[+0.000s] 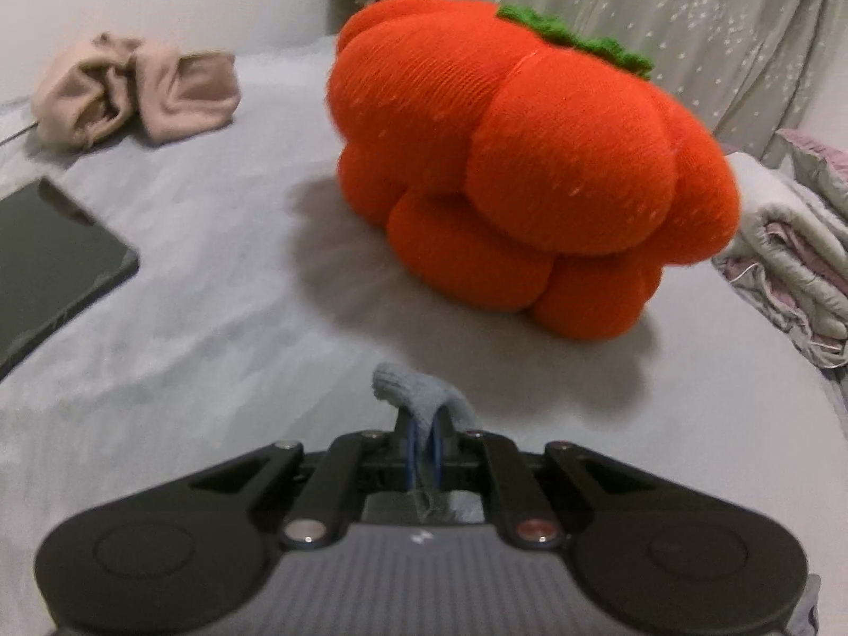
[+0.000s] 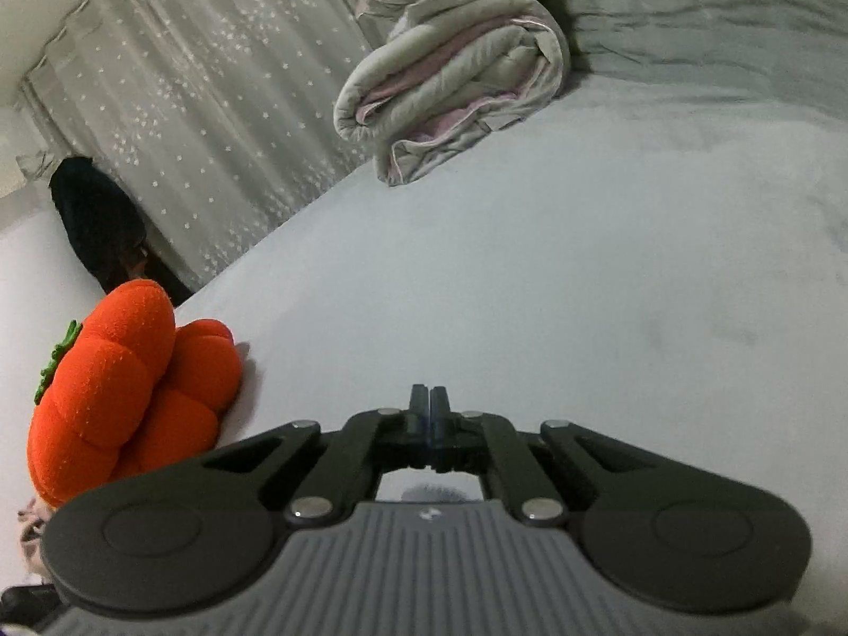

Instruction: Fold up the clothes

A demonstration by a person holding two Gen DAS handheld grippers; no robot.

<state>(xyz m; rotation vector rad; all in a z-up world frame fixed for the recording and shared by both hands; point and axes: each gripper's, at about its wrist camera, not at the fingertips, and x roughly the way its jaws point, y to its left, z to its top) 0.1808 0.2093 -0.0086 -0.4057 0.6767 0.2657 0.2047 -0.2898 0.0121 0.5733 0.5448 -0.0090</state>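
On the grey bed sheet (image 1: 212,275), the left gripper (image 1: 422,432) pinches a grey knitted sock (image 1: 411,395), its cuff bunched over the fingertips. The right gripper (image 2: 429,403) has its jaws pressed together, nothing between them.

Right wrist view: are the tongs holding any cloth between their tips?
No, the right tongs are shut tip to tip with nothing between them, above bare grey bedsheet.

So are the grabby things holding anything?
The left hand-held gripper pinches a small grey knit cloth by a bunched fold. The right hand-held gripper is shut and holds nothing.
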